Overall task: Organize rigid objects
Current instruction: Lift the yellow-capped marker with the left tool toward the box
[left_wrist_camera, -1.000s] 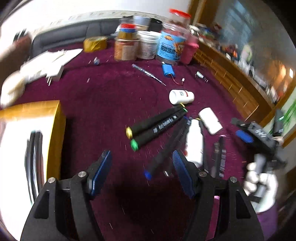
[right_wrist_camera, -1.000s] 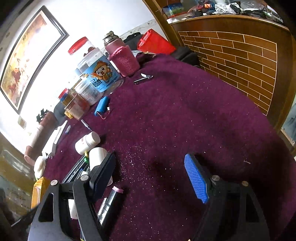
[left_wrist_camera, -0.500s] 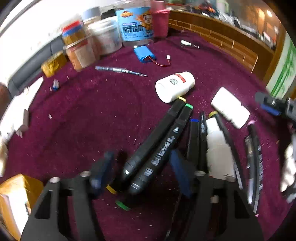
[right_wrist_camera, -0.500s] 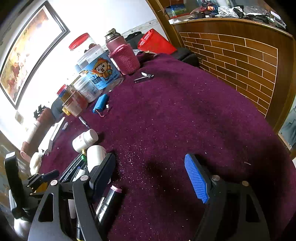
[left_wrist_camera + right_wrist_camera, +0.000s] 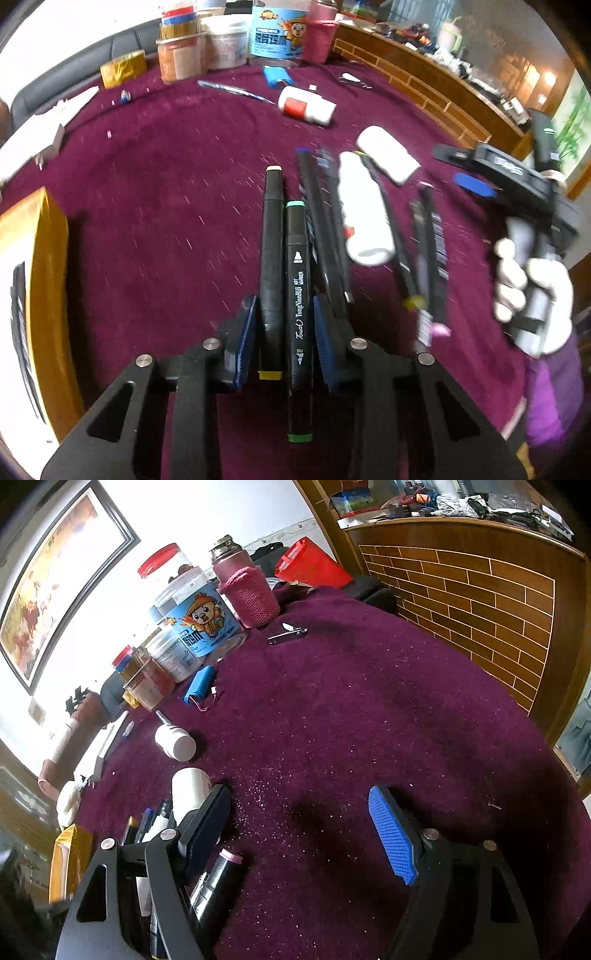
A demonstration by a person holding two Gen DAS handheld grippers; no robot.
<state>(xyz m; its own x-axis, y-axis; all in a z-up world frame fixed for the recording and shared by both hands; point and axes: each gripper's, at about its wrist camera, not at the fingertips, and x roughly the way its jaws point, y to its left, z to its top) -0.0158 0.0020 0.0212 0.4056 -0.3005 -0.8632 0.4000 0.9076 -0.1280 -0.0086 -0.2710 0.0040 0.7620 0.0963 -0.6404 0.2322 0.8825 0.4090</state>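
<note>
Markers, two stiff, light, smooth-barrelled ones — yellow-capped marker and green-capped marker — lie side by side on the tabletop between the left gripper fingers, which have just been closing near their near ends and look to pinch both, so one may slip; the right gripper hangs open, holding nothing.

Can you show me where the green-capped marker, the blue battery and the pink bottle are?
green-capped marker [image 5: 298, 295]: left wrist view, on its black barrel.
blue battery [image 5: 199, 684]: right wrist view, on its blue wrap.
pink bottle [image 5: 249, 594]: right wrist view, on its knitted sleeve.

Black markers, maroon cloth
</note>
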